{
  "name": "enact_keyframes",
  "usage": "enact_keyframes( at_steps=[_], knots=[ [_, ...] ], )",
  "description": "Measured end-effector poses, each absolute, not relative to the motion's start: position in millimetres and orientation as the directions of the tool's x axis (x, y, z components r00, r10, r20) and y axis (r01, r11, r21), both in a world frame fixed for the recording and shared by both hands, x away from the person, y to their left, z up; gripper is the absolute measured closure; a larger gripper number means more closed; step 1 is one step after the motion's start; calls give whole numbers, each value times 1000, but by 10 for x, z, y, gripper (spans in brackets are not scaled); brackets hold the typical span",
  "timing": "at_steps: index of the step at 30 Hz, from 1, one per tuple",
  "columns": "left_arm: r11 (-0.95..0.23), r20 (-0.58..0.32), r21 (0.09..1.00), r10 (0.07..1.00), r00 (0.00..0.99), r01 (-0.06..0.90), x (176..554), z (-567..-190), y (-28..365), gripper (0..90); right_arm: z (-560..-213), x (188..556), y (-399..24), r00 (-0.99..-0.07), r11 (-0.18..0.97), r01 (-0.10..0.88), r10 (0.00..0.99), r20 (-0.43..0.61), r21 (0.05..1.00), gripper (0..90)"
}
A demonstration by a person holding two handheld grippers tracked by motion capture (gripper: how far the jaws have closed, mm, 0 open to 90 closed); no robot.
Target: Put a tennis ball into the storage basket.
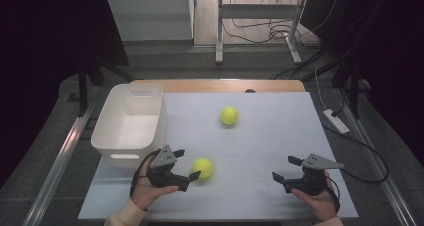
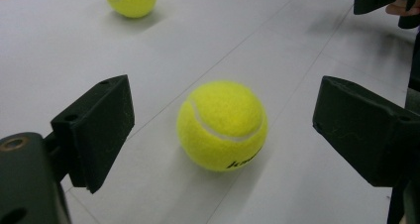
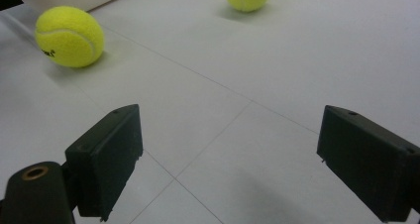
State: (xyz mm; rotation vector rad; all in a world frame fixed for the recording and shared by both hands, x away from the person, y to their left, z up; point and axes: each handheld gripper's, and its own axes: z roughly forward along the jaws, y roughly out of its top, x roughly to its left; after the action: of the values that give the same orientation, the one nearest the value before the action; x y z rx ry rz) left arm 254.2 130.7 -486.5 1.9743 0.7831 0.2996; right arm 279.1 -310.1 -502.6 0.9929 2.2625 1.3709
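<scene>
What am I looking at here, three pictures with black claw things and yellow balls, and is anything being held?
No robot here: a person holds a hand-squeezed grasping tool in each hand, the left tool and the right tool. One picture looks down from above the table. The other two come from cameras riding on each tool, looking along its two black jaws. On the table lie a near tennis ball, a far tennis ball and an empty white bin. Nothing is held. Both tools are open; the left one's jaws sit either side of the near ball without touching it.
</scene>
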Motion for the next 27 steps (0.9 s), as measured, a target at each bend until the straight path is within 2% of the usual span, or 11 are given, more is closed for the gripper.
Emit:
enact_keyframes(
  at_steps=[27],
  knots=[
    [-421, -120, 798, 589, 799, 431, 2718, -4731, 1093, 91, -5042, 2794, -3088, -710, 313, 402, 700, 76, 861, 104]
  ],
)
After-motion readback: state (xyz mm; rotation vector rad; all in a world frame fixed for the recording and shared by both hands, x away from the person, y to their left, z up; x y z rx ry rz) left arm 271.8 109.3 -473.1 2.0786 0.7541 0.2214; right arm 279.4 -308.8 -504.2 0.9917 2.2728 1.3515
